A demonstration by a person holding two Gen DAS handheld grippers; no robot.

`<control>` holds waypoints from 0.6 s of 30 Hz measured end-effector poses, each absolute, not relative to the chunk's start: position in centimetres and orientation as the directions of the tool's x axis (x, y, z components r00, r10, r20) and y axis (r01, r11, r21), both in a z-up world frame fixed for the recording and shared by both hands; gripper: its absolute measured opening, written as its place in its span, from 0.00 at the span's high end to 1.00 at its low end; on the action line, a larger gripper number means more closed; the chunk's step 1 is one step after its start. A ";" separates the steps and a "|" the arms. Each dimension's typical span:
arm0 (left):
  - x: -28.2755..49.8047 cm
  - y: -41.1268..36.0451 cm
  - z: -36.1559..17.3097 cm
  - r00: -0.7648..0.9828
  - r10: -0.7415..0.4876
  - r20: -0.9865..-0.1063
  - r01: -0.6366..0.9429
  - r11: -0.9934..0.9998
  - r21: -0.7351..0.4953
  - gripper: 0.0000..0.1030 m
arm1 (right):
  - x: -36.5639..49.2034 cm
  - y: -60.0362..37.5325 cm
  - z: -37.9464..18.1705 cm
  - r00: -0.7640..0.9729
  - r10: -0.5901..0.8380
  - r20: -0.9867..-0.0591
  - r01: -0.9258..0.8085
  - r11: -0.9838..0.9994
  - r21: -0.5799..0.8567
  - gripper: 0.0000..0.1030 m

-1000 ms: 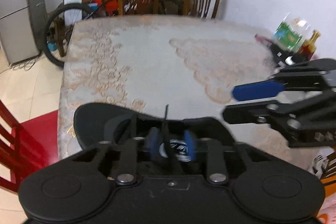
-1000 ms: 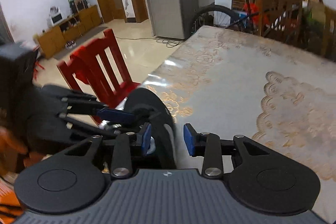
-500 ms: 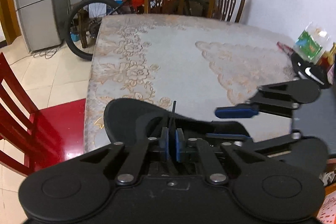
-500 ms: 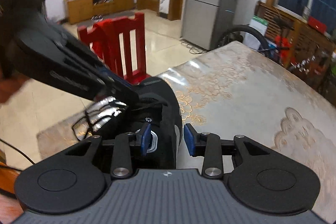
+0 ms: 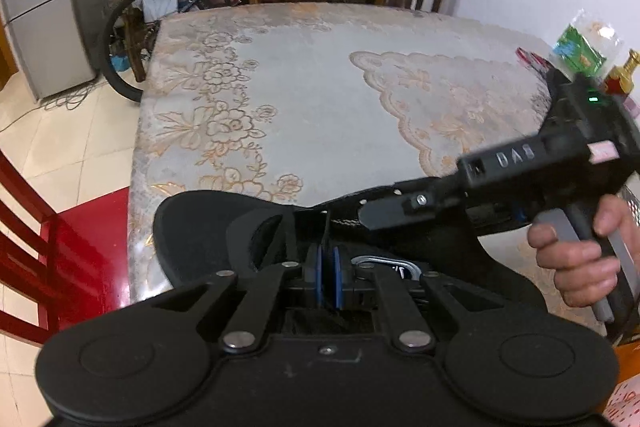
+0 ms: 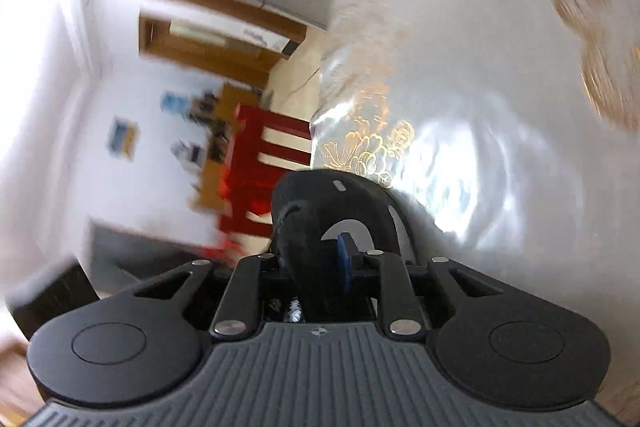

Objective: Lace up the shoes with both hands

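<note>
1. A worktop (image 5: 312, 99) under a pale, glossy cloth with gold flower patterns fills most of the left wrist view.
2. A black shoe (image 5: 224, 239) lies on the near edge of the worktop, at the corner closest to a red chair (image 5: 36, 247). Its opening faces up and a silver emblem shows on its side.
3. The right gripper (image 6: 316, 259) reaches in from the right, rolled onto its side and held by a hand (image 5: 580, 259) around its grip. Its jaws have just been closing, with part of the shoe's upper between them; one blue pad (image 6: 343, 261) lies against the dark material, the other is hidden, so a firm clamp cannot be confirmed. This view is blurred.
4. The left gripper (image 5: 327, 277) is low over the shoe, its jaws pressed together on a thin black lace (image 5: 327, 227) that rises straight up from between the pads.
5. Bottles and packets (image 5: 580, 47) stand at the far right edge of the worktop.
</note>
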State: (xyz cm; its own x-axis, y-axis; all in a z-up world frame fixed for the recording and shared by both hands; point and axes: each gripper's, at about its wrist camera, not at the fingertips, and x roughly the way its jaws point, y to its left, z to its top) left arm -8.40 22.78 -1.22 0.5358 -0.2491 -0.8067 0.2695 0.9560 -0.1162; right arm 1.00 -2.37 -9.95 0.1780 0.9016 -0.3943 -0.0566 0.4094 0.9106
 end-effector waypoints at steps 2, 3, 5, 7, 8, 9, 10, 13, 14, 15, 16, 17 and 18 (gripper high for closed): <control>-7.9 22.4 -1.0 0.530 -0.246 -0.812 0.278 0.955 -0.108 0.95 | 1.3 -3.1 -11.1 0.178 0.918 -0.353 0.054 0.349 0.936 0.78; -7.7 22.2 -0.9 0.532 -0.239 -0.813 0.276 0.956 -0.100 0.95 | 1.4 -3.5 -11.6 0.181 0.925 -0.334 0.105 0.320 0.942 0.78; -7.4 22.0 -0.7 0.541 -0.229 -0.810 0.274 0.958 -0.088 0.95 | 1.6 -4.2 -12.5 0.192 0.934 -0.301 0.196 0.264 0.944 0.78; -7.1 21.7 -0.7 0.540 -0.229 -0.810 0.275 0.958 -0.088 0.95 | 1.4 -4.7 -12.8 0.205 0.937 -0.283 0.240 0.233 0.943 0.78; -7.0 21.6 -0.7 0.536 -0.225 -0.814 0.275 0.958 -0.084 0.95 | 1.4 -4.9 -12.9 0.208 0.939 -0.275 0.252 0.221 0.942 0.78; -6.8 21.5 -0.8 0.528 -0.218 -0.821 0.274 0.958 -0.078 0.95 | 1.3 -5.0 -12.9 0.210 0.940 -0.270 0.259 0.213 0.942 0.78; -6.6 21.3 -1.0 0.514 -0.205 -0.833 0.269 0.960 -0.071 0.95 | 1.1 -5.1 -12.8 0.210 0.940 -0.270 0.254 0.214 0.943 0.77; -6.1 21.0 -1.6 0.485 -0.171 -0.858 0.260 0.965 -0.045 0.95 | 0.4 -5.1 -12.0 0.203 0.939 -0.279 0.228 0.232 0.946 0.77; -6.1 20.9 -1.6 0.483 -0.168 -0.859 0.257 0.965 -0.044 0.95 | 0.1 -5.2 -12.0 0.203 0.938 -0.280 0.222 0.234 0.947 0.77; -6.1 21.0 -1.5 0.484 -0.168 -0.859 0.252 0.966 -0.046 0.95 | 0.0 -5.2 -11.9 0.204 0.938 -0.279 0.220 0.234 0.947 0.77; -6.1 21.0 -1.4 0.489 -0.168 -0.856 0.246 0.968 -0.050 0.95 | -0.2 -5.2 -11.9 0.208 0.938 -0.277 0.222 0.230 0.947 0.77; -6.2 21.1 -1.3 0.497 -0.169 -0.851 0.240 0.969 -0.053 0.95 | -0.3 -5.4 -12.0 0.212 0.938 -0.273 0.227 0.225 0.948 0.77; -6.3 21.1 -1.1 0.504 -0.171 -0.847 0.237 0.970 -0.054 0.95 | -0.4 -5.5 -12.1 0.215 0.939 -0.270 0.232 0.219 0.948 0.77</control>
State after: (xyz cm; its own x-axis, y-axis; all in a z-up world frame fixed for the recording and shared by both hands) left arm -6.31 21.10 -1.12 0.5039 -0.1706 -0.8468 0.2371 0.9700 -0.0542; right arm -0.35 -5.55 -12.12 0.2151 0.9386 -0.2697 0.2321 0.2192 0.9477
